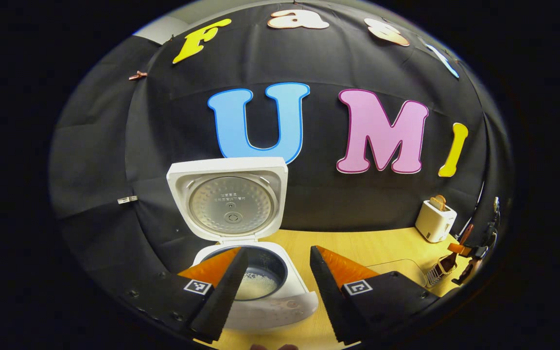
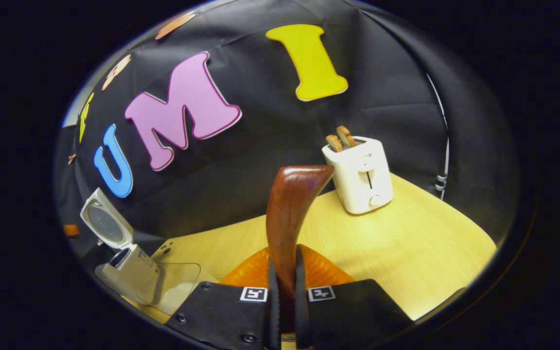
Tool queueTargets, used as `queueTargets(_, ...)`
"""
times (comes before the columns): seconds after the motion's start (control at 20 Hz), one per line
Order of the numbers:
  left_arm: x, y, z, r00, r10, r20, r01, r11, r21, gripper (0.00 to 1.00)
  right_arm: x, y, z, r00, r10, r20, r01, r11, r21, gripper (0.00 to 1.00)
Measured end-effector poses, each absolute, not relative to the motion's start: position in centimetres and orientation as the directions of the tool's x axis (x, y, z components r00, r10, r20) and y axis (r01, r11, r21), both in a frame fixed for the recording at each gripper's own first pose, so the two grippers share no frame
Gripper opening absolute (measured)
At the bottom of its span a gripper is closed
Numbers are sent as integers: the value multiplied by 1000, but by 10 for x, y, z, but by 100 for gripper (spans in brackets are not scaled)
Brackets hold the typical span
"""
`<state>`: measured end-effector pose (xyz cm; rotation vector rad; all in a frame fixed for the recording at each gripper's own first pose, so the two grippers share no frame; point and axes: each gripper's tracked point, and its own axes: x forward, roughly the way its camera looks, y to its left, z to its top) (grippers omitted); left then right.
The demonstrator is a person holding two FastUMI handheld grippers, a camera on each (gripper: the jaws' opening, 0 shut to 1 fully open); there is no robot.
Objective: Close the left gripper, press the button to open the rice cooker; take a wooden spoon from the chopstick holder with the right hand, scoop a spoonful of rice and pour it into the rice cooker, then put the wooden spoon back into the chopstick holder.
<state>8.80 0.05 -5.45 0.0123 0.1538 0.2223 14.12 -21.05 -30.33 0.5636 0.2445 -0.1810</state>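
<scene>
On the yellow wooden table (image 1: pixel 382 248), straight ahead of my left gripper (image 1: pixel 278 291), the white rice cooker (image 1: pixel 260 287) stands with its lid (image 1: pixel 229 197) swung up and back, upright against the black cloth wall. Down in the dark inner pot (image 1: pixel 260 277) a pale patch of rice lies at the bottom. My left gripper is spread wide and holds nothing; one finger crosses in front of the pot's near rim, the other hangs over bare table to its side.

My right gripper (image 2: pixel 285 301) is clamped on the wooden spoon (image 2: pixel 292 204), both fingers pressed against its sides, the dark brown wood rising from between them and curving over at the top. Past it a white toaster (image 2: pixel 360 175) sits near the wall with two slices of toast (image 2: pixel 339 138) poking out. Off at the left edge of the right gripper view the rice cooker (image 2: pixel 131 270) appears with its lid raised, and just beside it lies a clear container (image 2: pixel 175 287) with something pale in it; whether that is rice I cannot tell.

In the left gripper view, far to the right, a wire holder (image 1: pixel 438 272) stands on the table near the toaster (image 1: pixel 435 221); I take it for the chopstick holder, too small to be sure.
</scene>
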Motion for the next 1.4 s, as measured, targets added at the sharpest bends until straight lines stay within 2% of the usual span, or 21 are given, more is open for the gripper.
queueTargets(0.3,79,11,-46,967,223,-119,-225,974,-4,83,125,-213,-244,968,-117,-223,215,844,492,15)
queueTargets(0.6,60,30,-39,967,236,-91,-239,971,-20,83,131,-160,-167,992,-36,-125,99,836,540,16)
queueTargets(0.75,50,41,-35,966,245,-76,-247,969,-17,83,147,-119,-149,995,21,-98,37,835,549,16)
queueTargets(1.05,31,57,-38,960,267,-86,-270,963,-20,83,177,-39,-173,981,132,-143,-44,867,496,15)
queueTargets(1.4,28,68,-48,955,273,-115,-276,961,-14,83,190,7,-248,938,184,-293,-90,948,306,16)
